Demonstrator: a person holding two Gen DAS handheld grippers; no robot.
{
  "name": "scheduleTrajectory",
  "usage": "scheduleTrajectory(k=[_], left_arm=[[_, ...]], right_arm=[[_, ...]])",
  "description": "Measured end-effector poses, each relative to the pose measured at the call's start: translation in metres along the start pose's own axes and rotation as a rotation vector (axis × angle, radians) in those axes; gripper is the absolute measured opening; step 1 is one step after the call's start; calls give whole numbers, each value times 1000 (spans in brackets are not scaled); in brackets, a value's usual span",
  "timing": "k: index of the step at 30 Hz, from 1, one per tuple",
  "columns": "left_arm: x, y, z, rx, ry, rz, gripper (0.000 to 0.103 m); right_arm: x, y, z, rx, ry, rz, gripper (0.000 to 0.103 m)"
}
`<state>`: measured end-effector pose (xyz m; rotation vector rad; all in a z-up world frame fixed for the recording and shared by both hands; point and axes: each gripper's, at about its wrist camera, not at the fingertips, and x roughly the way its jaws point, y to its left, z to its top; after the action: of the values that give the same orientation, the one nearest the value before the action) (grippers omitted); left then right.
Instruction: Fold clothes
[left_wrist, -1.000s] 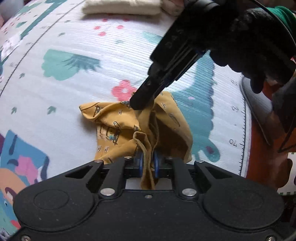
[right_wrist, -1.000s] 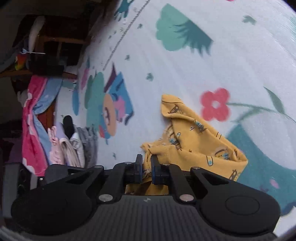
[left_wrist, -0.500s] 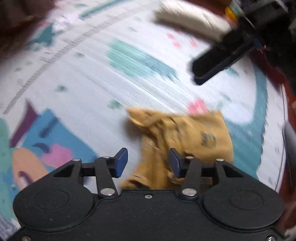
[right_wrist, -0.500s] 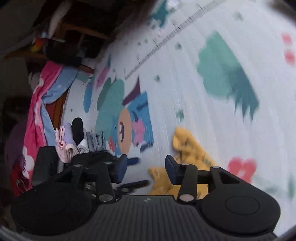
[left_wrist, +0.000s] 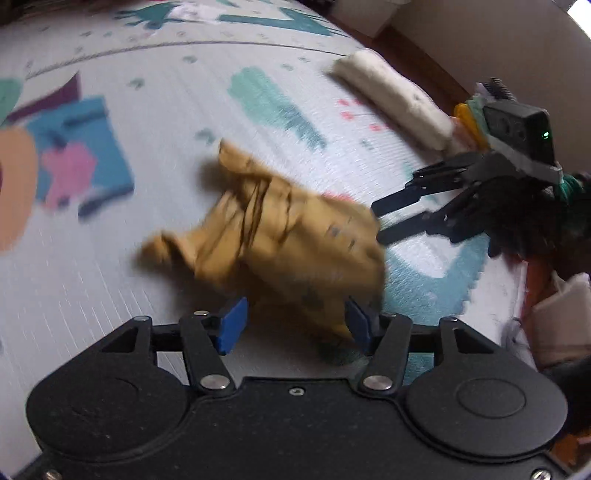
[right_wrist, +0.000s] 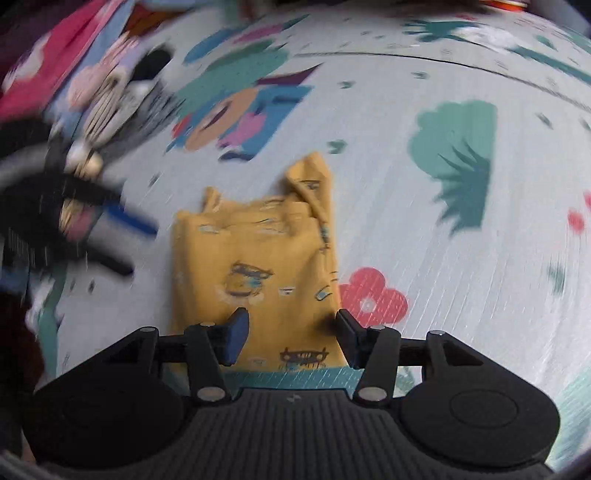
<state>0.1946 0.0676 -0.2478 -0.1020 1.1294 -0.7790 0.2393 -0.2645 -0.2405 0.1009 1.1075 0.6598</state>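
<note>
A small mustard-yellow printed garment (left_wrist: 288, 236) lies crumpled on the patterned play mat (left_wrist: 92, 277). My left gripper (left_wrist: 295, 325) hovers over its near edge with its jaws opening. Cloth shows between the blue pads, but they do not press on it. In the right wrist view the garment (right_wrist: 255, 258) looks flatter on the mat (right_wrist: 443, 240). My right gripper (right_wrist: 291, 332) is above its near hem, jaws opening, and the pads are clear of the cloth. Each gripper appears in the other's view: the right gripper (left_wrist: 376, 221) beside the garment's right edge, the left gripper (right_wrist: 140, 247) blurred at the left.
A folded cream cloth (left_wrist: 391, 99) lies near the mat's far right edge. A heap of mixed clothes (right_wrist: 110, 92) and a pink cloth (right_wrist: 37, 66) sit at the mat's far left in the right wrist view. More fabric (left_wrist: 554, 314) is piled off the mat at the right.
Both grippers were shut on the yellow garment and have let go and opened. The garment has dropped onto the mat. Both views have rolled, and the left gripper has sunk lower.
</note>
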Motion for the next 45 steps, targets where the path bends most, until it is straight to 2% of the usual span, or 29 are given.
scheduleTrajectory(k=[3,7,11,12,14,16,21,26,28,29,30,31,33,34,35,39,41,43,45], left_arm=[[18,7,-15,-114,-33,-43,61],[27,8,-14,-159,-100,-39,61],[29,0,-20,-94,-85,-117,61],[29,0,-24,-90,-86,-113,61],[27,1,-32,-86,-92,-105,61],[23,11,-30,-120,-125,-93,61],[19,32,-9,-100,-189,-87,61],[31,39,5,-58,-198,-54,60],[35,43,5,-78,-202,-66,59],[35,42,4,-76,-202,-74,58],[36,42,4,-75,-202,-82,58],[36,41,3,-71,-200,-86,57],[38,38,2,-47,-183,-74,46],[40,37,1,-39,-176,-72,31],[41,37,1,-41,-173,-69,26],[40,34,2,-33,-173,-79,20],[34,28,1,10,-186,-71,12],[23,15,1,98,-207,-51,10],[10,-8,0,247,-222,-21,9]], right_arm=[[1,-8,-17,104,-97,53,55],[3,0,-31,80,-35,110,51],[-7,6,-58,230,-16,218,50],[-10,11,-67,252,-4,255,50],[-19,20,-81,245,-23,258,50],[-28,22,-89,256,-79,221,50],[-32,7,-86,364,-216,176,50],[-8,10,-71,300,-208,123,50],[-2,10,-70,304,-218,119,50],[1,11,-69,300,-213,113,48],[4,13,-68,288,-200,109,40],[6,15,-69,274,-194,108,39],[6,19,-71,254,-199,98,39],[6,19,-72,259,-200,94,38],[7,19,-73,262,-201,88,37],[5,17,-74,261,-208,75,37],[3,18,-74,246,-220,73,30],[0,20,-74,223,-234,67,26],[-3,19,-76,204,-240,80,26]])
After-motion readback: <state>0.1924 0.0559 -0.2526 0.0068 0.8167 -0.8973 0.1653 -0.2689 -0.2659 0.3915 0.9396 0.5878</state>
